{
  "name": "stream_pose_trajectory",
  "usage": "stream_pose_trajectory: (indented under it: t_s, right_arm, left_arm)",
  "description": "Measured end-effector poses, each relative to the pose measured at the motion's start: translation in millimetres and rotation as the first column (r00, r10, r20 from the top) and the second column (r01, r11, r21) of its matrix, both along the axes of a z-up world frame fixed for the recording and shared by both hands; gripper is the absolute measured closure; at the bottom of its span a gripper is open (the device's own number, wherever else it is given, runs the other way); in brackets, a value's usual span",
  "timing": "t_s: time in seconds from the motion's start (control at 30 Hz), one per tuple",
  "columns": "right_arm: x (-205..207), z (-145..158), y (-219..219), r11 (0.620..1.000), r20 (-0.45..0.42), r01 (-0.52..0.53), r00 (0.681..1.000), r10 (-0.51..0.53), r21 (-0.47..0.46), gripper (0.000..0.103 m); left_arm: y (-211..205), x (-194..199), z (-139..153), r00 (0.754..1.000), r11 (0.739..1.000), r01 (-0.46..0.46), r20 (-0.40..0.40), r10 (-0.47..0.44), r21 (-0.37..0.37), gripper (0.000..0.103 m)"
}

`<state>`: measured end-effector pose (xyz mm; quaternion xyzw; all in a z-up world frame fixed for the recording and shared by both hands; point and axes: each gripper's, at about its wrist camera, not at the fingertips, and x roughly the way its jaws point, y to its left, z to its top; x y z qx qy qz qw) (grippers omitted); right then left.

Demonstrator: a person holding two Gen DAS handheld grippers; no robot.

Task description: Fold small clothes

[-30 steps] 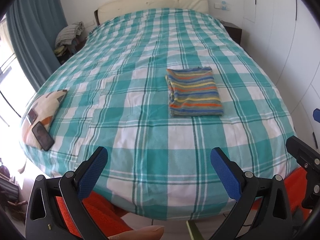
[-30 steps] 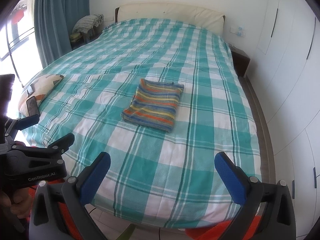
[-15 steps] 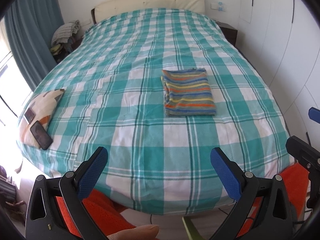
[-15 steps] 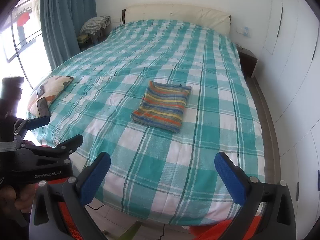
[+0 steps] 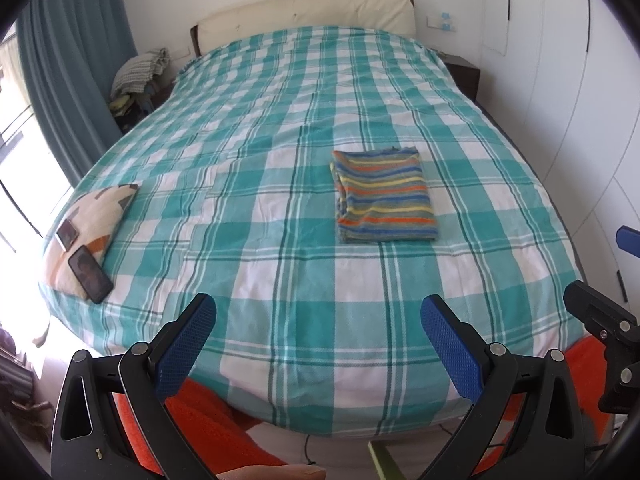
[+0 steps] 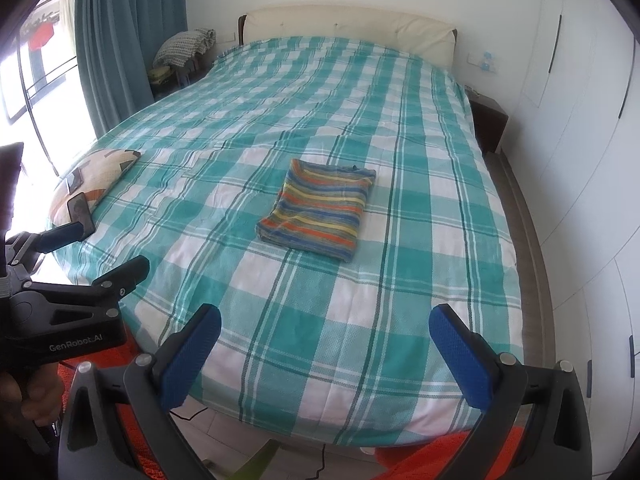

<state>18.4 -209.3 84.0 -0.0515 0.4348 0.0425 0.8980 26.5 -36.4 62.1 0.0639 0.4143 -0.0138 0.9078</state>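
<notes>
- Your left gripper (image 5: 318, 342) hangs at the foot of the bed, its blue-padded fingers spread wide apart and empty.
- Your right gripper (image 6: 324, 346) is held the same way, fingers wide apart with nothing between them; it sits just to the right of the left one.
- A striped garment (image 5: 385, 197), folded into a neat rectangle, lies flat on the teal-and-white checked bedspread (image 5: 280, 128). From the left gripper it is at about 1 o'clock; from the right gripper (image 6: 320, 210) it is near 12 o'clock. Both grippers are well apart from it.
- At about 10 o'clock, near the bed's left edge, a patterned cushion (image 5: 92, 222) lies with a dark phone (image 5: 90, 274) resting on it.
- A cream headboard (image 5: 308, 12) stands at 12 o'clock, at the far end.
- Orange fabric (image 5: 204, 416) shows below the grippers.
</notes>
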Motion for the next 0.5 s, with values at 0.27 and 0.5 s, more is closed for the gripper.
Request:
stream_pose_trajectory:
  t_s: [0.27,0.5]
  right_arm:
    - [2.9,-8.1,-3.6,0.999,-0.005,0.028,1.0,-0.028,-0.032,0.0]
    - [2.0,-10.1,-8.5,0.998,-0.005,0.045,0.999,-0.046,-0.042,0.0]
  left_arm:
    - [-4.3,2.4,-3.3,1.0,1.0,0.004,-0.006,-0.004,0.015,0.001]
    - [-7.1,5.1,-9.8,1.0,1.0,0.006,-0.023,-0.005,0.027,0.001]
